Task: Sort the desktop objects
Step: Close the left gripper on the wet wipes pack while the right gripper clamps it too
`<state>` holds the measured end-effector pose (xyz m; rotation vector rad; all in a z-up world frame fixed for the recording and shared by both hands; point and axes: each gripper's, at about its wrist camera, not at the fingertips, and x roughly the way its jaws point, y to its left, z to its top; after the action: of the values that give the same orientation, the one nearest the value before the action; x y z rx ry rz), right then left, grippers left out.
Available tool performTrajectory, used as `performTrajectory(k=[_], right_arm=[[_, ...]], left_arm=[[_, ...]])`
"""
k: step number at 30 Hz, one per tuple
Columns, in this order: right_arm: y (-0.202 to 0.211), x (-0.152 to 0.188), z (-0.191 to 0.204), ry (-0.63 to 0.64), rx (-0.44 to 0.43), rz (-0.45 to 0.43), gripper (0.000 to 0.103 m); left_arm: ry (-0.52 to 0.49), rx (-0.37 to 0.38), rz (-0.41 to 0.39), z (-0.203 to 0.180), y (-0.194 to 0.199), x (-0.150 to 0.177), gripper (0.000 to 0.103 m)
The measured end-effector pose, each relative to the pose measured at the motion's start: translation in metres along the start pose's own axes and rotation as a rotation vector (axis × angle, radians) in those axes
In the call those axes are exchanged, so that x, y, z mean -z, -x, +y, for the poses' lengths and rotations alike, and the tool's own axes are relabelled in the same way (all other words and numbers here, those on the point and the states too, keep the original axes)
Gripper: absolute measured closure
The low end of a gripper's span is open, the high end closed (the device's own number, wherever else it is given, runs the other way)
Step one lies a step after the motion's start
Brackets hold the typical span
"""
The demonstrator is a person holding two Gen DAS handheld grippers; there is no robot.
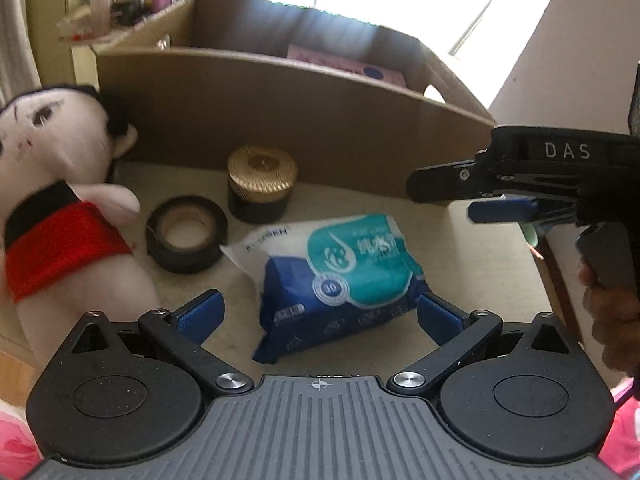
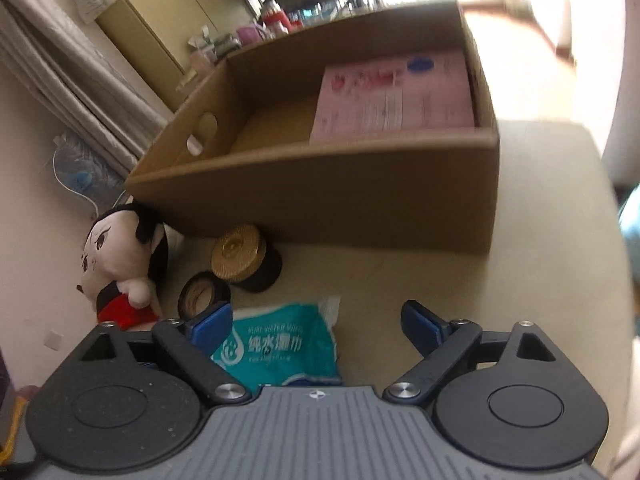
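1. The left hand-held gripper [image 1: 320,314] hangs low over the tabletop [image 1: 472,248] with its blue pads spread wide apart, holding nothing. The near end of the wet-wipes pack [image 1: 332,280] lies between the two pads, and neither pad clearly touches it.
2. The right hand-held gripper [image 2: 316,326] is also spread open and empty. In the left wrist view it comes in from the right, level, above the tabletop and beside the pack; its own camera looks down over the pack toward the box.
3. The wet-wipes pack is a soft foil pouch, probably light to moderate in weight, slick and squashy. A grip across its short width near the middle looks safest to me; a pinch at a crimped end would likely let it sag or slip.
4. Just beyond the pack sits the black tape roll [image 1: 186,234], lying flat: stiff, light, and easy to take by its wall.
5. Behind that stands the gold-lidded jar [image 1: 260,188], rigid, and possibly fragile.
6. To the left lies the plush doll [image 1: 60,208], soft and light, its head near the box.
7. Farthest is the cardboard box [image 1: 280,120], open on top, with a pink packet [image 2: 396,96] already inside at its right.
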<state>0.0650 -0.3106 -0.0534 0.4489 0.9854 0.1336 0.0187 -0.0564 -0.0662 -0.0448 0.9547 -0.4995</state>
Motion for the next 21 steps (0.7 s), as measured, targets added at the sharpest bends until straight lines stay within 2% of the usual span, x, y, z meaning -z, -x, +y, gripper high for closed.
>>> performTrajectory(k=[13,21], right_arm=[[-0.042,-0.001,-0.013,-0.161,-0.145,0.171,0.025],[-0.042,0.0,-0.006,-0.158,-0.159,0.185,0.026]], left_arm=[[0.07,0.101,0.095,0.011,-0.028,-0.007,0.0],[0.072,0.125,0.104,0.01,-0.031,-0.005,0.0]])
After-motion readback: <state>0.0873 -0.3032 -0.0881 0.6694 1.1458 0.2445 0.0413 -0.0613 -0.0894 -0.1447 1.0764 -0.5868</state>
